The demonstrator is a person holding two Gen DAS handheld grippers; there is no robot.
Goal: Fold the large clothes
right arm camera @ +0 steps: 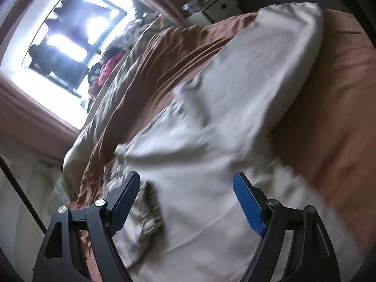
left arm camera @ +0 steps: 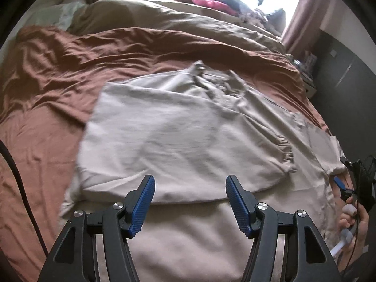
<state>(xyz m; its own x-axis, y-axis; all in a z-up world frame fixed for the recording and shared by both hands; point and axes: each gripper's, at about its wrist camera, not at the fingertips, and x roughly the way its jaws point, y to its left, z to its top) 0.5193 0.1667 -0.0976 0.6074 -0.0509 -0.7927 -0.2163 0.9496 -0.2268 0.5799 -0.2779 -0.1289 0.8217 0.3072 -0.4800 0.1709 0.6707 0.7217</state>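
On the bed, we are looking at a large cream-coloured garment lying across a rust-brown sheet. From the left wrist view we are seeing one part of it folded over onto the rest, so that a flat upper layer is resting on a wider lower layer, with a gathered, ruffled edge showing on the right side of the fold. We are holding the left gripper above the near edge of that folded layer, with its jaws standing apart and nothing between its blue pads; cloth is only showing beneath them. At the right edge of the same view we are catching part of a hand holding the other tool.

From the right wrist view, which is tilted and blurred, we are seeing the garment running away from us across the brown sheet, its far end reaching toward the top right. We are keeping nothing in the right gripper either: its jaws are spread wide and the cloth is lying below them, not pinched.

Beyond the sheet, a beige duvet is lying bunched along the far side of the bed, with a bright window and a pink item behind it. A small bedside unit is standing near the bed's corner.
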